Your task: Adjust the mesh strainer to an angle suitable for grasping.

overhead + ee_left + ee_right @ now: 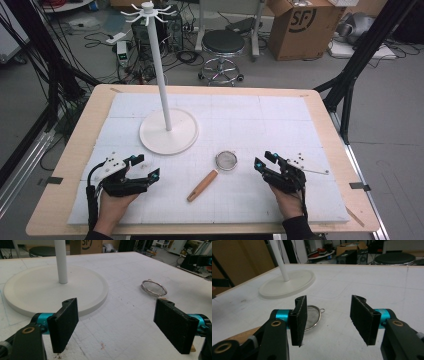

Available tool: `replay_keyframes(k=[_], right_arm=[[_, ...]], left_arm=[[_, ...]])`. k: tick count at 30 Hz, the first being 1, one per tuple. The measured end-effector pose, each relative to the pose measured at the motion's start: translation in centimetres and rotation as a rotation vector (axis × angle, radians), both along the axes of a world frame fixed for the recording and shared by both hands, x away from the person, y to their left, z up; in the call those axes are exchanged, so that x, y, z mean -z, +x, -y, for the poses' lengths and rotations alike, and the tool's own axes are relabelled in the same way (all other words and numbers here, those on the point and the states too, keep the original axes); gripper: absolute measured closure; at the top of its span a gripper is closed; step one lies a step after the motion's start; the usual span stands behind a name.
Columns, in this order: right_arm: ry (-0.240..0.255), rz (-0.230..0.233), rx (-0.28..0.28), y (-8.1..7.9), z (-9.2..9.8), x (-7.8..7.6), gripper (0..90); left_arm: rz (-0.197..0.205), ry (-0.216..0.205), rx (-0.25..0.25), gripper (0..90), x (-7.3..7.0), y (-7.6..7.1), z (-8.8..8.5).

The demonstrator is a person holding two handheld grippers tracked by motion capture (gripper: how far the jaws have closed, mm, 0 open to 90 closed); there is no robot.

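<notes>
Strainer, small round metal mesh with wooden handle [226,161], lies between grippers; hooked top of white stand [168,131] visible only from high view. Left gripper [145,167] jaws wide, empty; right gripper [264,160] jaws wide, empty.

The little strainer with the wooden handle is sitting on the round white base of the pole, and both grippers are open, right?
Not quite. The high view shows the strainer lying on the white mat, beside the stand's base, not on it. Both the left gripper and right gripper are open.

A wooden-handled mesh strainer [212,175] lies flat near the white stand's base [168,131].
</notes>
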State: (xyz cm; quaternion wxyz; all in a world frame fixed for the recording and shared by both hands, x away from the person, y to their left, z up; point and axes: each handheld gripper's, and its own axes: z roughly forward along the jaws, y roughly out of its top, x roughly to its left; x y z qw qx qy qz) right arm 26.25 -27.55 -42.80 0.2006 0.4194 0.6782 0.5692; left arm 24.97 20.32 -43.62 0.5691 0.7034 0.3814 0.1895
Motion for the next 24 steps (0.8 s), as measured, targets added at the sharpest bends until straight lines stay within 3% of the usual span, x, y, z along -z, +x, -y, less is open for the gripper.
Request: replay_keyframes(k=[2,7,21,22,24], right_arm=[[0.022,-0.015,-0.031,0.1,-0.1,0.0,55.5],[0.011,-0.021,-0.088,0.0,-0.6,-0.3,66.2],[0.008,-0.053,-0.187,0.2,-2.2,-0.3,88.5],[0.019,-0.058,-0.2,0.2,-2.3,-0.2,89.0],[0.085,-0.082,-0.237,0.3,-2.5,-0.3,89.1]], left_arm=[[0.0,0.0,0.003,20.5,0.0,0.0,0.0],[-0.001,0.008,0.002,20.5,0.1,0.1,0.0],[-0.003,0.015,-0.001,20.4,0.2,0.1,0.1],[-0.002,0.014,-0.001,20.5,0.2,0.1,0.1],[-0.002,0.016,0.0,20.4,0.2,0.1,0.1]])
